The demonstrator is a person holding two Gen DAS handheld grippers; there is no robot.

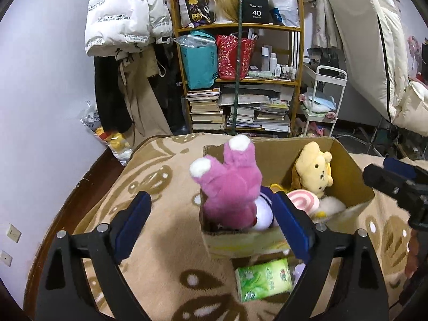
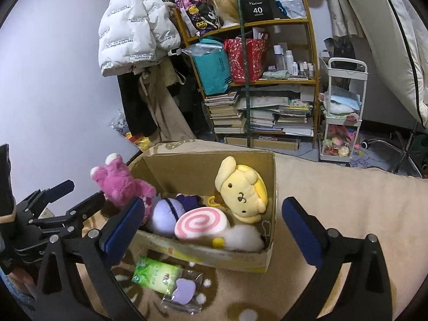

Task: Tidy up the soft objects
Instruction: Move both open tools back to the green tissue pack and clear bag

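Observation:
A cardboard box (image 1: 355,176) (image 2: 270,254) stands on the beige patterned blanket (image 1: 165,240). A pink plush (image 1: 230,184) (image 2: 120,184) stands in its left end, feet up. A yellow dog plush (image 1: 315,171) (image 2: 243,190), a pink-swirl plush (image 1: 302,200) (image 2: 200,223), a lilac round plush (image 2: 165,214) and a white fluffy one (image 2: 246,238) lie inside. My left gripper (image 1: 211,224) is open and empty, just short of the pink plush. My right gripper (image 2: 211,227) is open and empty, in front of the box.
A green tissue pack (image 1: 263,279) (image 2: 157,274) and a clear packet with a purple item (image 2: 184,291) lie on the blanket before the box. A cluttered bookshelf (image 1: 240,80), hanging coats (image 1: 125,26) and a white trolley (image 2: 345,112) stand behind.

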